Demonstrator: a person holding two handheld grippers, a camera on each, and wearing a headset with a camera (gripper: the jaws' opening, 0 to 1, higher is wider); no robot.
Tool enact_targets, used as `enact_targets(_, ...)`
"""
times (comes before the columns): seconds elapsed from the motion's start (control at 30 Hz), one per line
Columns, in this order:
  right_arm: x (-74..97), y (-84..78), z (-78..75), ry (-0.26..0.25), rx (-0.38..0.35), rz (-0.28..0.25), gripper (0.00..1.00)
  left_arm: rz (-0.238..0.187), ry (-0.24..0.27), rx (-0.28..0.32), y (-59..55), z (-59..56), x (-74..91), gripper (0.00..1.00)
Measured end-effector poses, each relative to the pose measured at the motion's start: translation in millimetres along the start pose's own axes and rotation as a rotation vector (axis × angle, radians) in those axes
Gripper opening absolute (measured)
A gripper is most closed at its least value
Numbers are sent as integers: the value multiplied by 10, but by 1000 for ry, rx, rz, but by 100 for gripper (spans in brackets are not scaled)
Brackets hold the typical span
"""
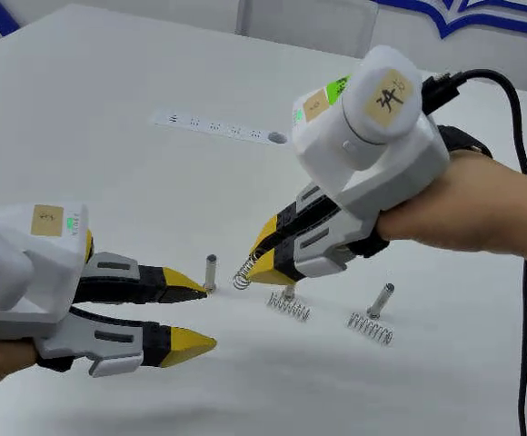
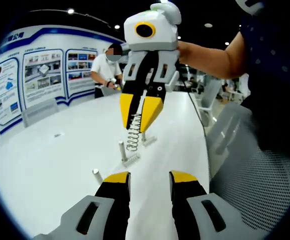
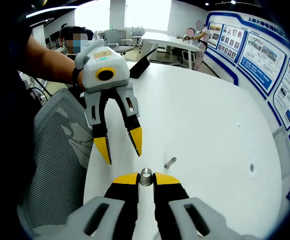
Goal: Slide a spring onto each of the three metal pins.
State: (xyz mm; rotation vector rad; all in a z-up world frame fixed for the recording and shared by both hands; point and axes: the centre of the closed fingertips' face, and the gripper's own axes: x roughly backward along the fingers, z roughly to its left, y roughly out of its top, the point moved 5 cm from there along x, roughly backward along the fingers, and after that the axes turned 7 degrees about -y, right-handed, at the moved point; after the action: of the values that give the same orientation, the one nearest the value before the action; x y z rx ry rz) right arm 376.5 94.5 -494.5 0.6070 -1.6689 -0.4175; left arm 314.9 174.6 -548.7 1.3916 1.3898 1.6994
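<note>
Three short metal pins stand on the white table: a left pin [image 1: 211, 271], a middle pin [image 1: 289, 292] partly under my right gripper, and a right pin [image 1: 382, 298]. One spring [image 1: 288, 307] lies by the middle pin, another spring [image 1: 370, 328] by the right pin. My right gripper [image 1: 256, 263] is shut on a third spring [image 1: 243, 275], held just above the table between the left and middle pins; that held spring [image 3: 145, 176] sticks out from its jaws. My left gripper [image 1: 200, 318] is open and holds nothing, its upper tip close to the left pin.
A white power strip [image 1: 213, 127] lies further back on the table. A black cable [image 1: 523, 272] runs down the right side from the right gripper. A mesh chair [image 3: 60, 150] stands by the table edge. People stand in the background.
</note>
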Motion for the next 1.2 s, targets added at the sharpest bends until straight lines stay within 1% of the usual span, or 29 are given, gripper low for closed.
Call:
enact_targets(0.17, -73, 64, -104, -3, 12, 13, 12, -21, 49, 35, -38, 2, 111, 40)
enact_targets(0.2, -79, 72, -98, -4, 14, 16, 12, -24, 57, 41, -44, 0, 128, 41)
enact_targets(0.33, -166, 126, -198, -5, 22, 28, 12, -49, 100, 69, -62, -17, 210, 47)
enact_targets(0.43, -221, 143, -246, -9, 26, 44, 12, -50, 122, 78, -89, -27, 250, 50)
enact_targets(0.5, -275, 143, -301, -15, 39, 64, 12, -46, 134, 82, -102, -42, 269, 52)
enact_targets(0.57, -326, 152, -347, -15, 41, 76, 12, -44, 140, 84, -111, -61, 277, 54)
enact_targets(0.67, -384, 163, -374, -7, 37, 86, 12, -34, 144, 88, -134, -73, 273, 59)
enact_targets(0.7, -405, 161, -384, -6, 38, 91, 12, -28, 144, 88, -145, -75, 272, 59)
enact_targets(0.73, -459, 148, -443, -1, 35, 98, 12, -23, 145, 90, -153, -75, 274, 59)
enact_targets(0.77, -484, 144, -457, 2, 32, 103, 12, -24, 145, 91, -152, -73, 275, 59)
enact_targets(0.9, -576, 132, -472, 15, 26, 124, 12, -29, 153, 97, -147, -57, 281, 61)
enact_targets(1.03, -633, 122, -476, 25, 25, 136, 12, -29, 153, 102, -152, -45, 270, 61)
enact_targets(1.13, -639, 92, -456, 27, 35, 158, 12, -28, 149, 103, -158, -42, 258, 61)
enact_targets(1.2, -643, 93, -453, 31, 32, 160, 12, -30, 150, 104, -155, -38, 255, 61)
